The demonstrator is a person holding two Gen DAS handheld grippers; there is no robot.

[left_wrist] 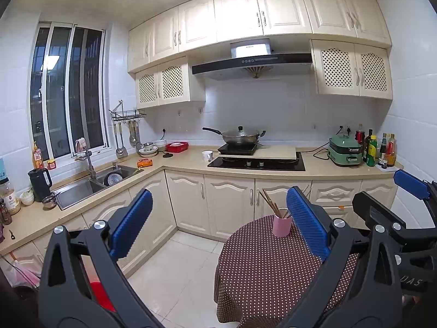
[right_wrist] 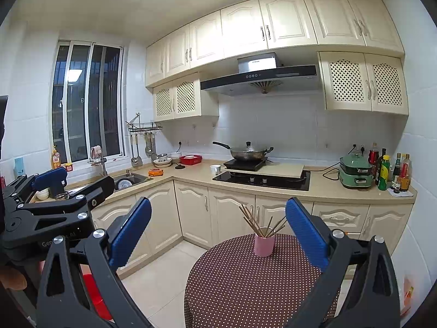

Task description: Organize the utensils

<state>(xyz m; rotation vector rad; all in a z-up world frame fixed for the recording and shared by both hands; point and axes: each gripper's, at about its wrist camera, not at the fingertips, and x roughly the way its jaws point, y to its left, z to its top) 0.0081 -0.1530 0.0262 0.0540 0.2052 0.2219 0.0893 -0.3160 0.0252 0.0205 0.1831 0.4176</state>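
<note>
A pink cup [left_wrist: 282, 225] with several wooden chopsticks [left_wrist: 269, 202] standing in it sits at the far side of a round table with a brown polka-dot cloth [left_wrist: 262, 273]. It shows in the right wrist view too, cup [right_wrist: 264, 242], chopsticks [right_wrist: 252, 220], cloth [right_wrist: 245, 281]. My left gripper [left_wrist: 220, 224] is open and empty, held above the table's near side. My right gripper [right_wrist: 218, 232] is open and empty, also short of the cup. Each gripper shows at the edge of the other's view, the right one [left_wrist: 404, 207] and the left one [right_wrist: 49, 191].
An L-shaped counter [left_wrist: 174, 164] runs behind, with a sink [left_wrist: 90, 183], a hob with a wok [left_wrist: 240, 135], a green cooker [left_wrist: 345, 150] and bottles [left_wrist: 382, 147]. Hanging utensils [left_wrist: 128, 139] and bowls [left_wrist: 148, 149] are near the sink. A red bucket [right_wrist: 94, 295] stands on the floor at left.
</note>
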